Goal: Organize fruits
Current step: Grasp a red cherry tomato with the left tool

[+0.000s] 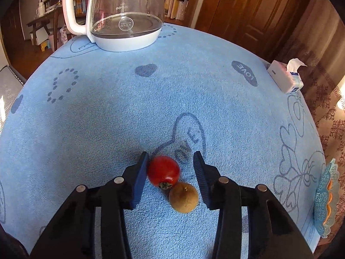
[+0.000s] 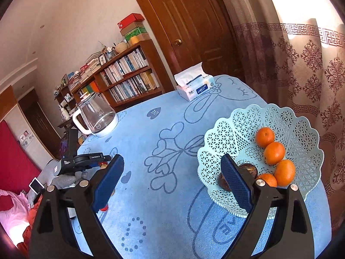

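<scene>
Dark fruit (basket's) mostly hidden behind finger.

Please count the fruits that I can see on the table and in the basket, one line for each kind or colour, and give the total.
Orange tangerines in the lattice basket: 4
Dark brown fruits in the basket, partly hidden: 2
Red tomato-like fruit on the blue cloth: 1
Round brown fruit touching it: 1
Total: 8
</scene>
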